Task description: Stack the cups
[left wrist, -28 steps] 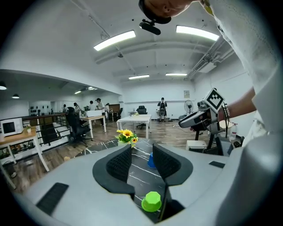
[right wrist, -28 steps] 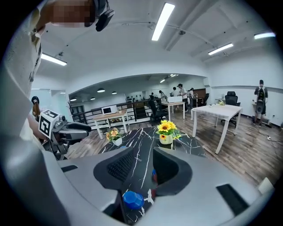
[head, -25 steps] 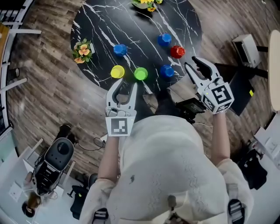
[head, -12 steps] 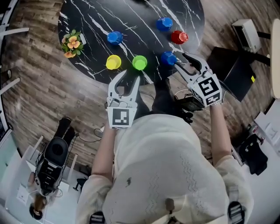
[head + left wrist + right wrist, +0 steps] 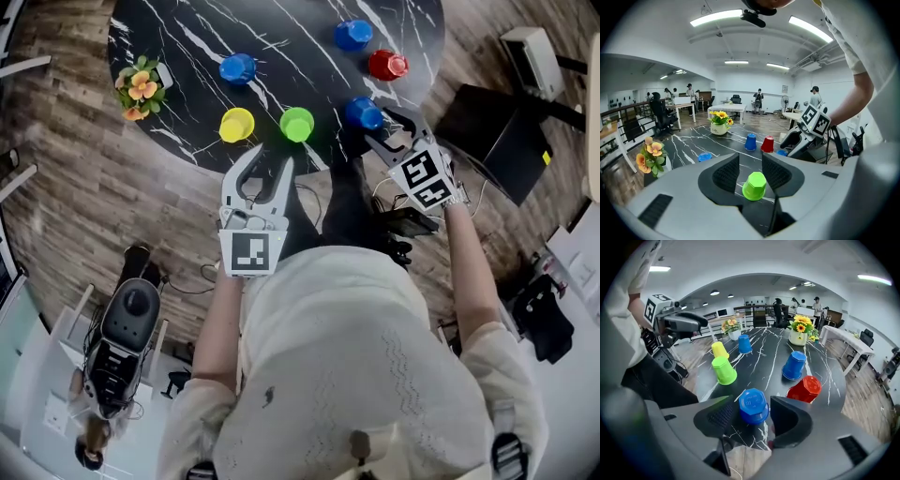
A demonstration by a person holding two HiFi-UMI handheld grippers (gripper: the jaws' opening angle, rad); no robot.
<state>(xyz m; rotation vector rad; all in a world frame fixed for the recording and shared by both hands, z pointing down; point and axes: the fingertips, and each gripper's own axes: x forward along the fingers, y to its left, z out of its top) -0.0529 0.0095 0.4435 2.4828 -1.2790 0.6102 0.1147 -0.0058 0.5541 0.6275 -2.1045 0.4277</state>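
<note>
Six cups — two flower pots

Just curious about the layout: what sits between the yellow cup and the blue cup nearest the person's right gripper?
The green cup, upside down on the black table, stands between the yellow cup and that blue cup; the head view shows it.

The round black marbled tabletop bears six upturned cups, all apart. The yellow cup and green cup sit side by side near its front edge, with the near blue cup to their right. The red cup and far blue cup are beyond it, and the left blue cup is behind the yellow. A flowerpot stands at the left rim and a second flowerpot at the far rim.
</note>
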